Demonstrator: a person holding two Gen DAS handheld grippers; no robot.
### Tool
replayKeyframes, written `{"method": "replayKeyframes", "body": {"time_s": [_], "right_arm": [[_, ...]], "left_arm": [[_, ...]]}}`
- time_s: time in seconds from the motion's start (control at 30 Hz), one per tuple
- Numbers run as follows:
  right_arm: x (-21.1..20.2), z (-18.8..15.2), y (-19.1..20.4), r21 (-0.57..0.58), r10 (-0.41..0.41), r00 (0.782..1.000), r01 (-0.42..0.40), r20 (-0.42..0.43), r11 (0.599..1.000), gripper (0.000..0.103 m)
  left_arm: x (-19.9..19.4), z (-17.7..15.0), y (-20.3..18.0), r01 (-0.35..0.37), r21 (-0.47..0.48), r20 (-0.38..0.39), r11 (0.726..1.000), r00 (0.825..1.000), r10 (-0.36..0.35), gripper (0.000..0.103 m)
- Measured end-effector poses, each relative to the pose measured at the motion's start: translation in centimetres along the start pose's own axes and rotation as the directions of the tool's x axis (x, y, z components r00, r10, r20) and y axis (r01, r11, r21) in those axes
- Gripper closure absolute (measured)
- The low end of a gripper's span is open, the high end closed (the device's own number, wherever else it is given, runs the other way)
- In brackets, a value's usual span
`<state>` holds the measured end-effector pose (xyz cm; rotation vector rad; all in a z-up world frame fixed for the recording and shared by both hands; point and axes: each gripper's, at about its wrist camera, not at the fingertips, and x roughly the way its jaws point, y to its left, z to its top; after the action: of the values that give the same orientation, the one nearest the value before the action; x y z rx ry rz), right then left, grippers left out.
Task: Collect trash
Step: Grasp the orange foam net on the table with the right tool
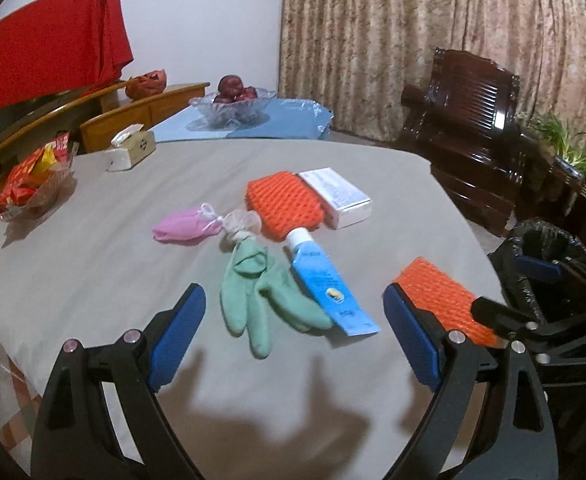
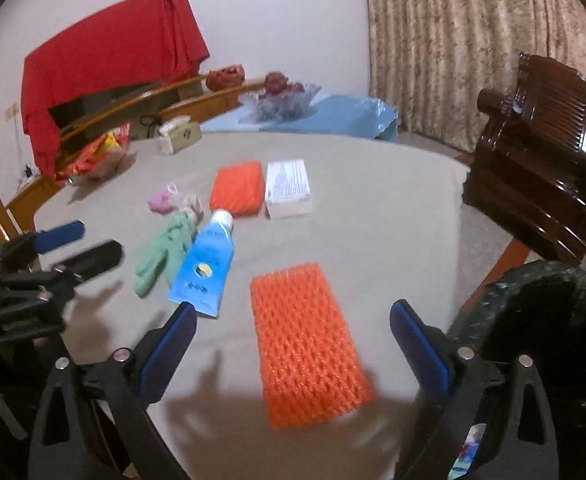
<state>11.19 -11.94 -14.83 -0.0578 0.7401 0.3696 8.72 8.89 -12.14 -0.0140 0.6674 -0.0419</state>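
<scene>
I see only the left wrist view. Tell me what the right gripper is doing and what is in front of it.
Observer: The right gripper is open and empty. The near orange foam net lies flat between its fingers, not gripped.
Operator: Describe the whole net. Part of it is hidden from me.
Observer: Its full outline shows, with the long side running away from the gripper. The blue tube lies apart on its left.
Operator: Place the bin from there.
Observer: The black-lined bin stands beyond the table edge, just right of the right finger, with its mouth open.
</scene>
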Motion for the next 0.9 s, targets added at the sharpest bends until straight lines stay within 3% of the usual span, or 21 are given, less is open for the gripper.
{"method": "replayKeyframes", "body": {"time_s": [0.5,0.57,0.63,0.83,0.9], "right_arm": [[4.4,-2.2,-1.3,-0.017,-0.073,0.988,0.071,-0.133,0.997,0.025],[4.5,-2.3,-1.2,-0.024,-0.069,0.988,0.066,-0.140,0.997,0.035],[4.6,-2.4,-1.0,-0.030,-0.072,0.988,0.069,-0.137,0.997,0.039],[4.8,-1.8,0.1,-0.078,-0.035,0.990,0.024,-0.138,0.997,0.077],[4.9,-1.5,0.1,-0.064,-0.009,0.991,0.000,-0.136,0.998,0.079]], "left_arm": [[2.2,-1.4,0.3,-0.005,-0.008,-0.048,1.000,0.999,0.005,0.015],[2.4,-1.5,0.1,-0.002,-0.006,-0.051,1.000,0.999,0.002,0.015],[2.5,-1.4,-0.1,0.000,-0.005,-0.052,1.000,0.999,0.000,0.015],[2.9,-1.1,-0.4,0.008,-0.003,-0.045,1.000,0.999,-0.008,0.015],[3.1,-0.8,-0.5,0.010,-0.005,-0.041,1.000,0.999,-0.010,0.015]]}}
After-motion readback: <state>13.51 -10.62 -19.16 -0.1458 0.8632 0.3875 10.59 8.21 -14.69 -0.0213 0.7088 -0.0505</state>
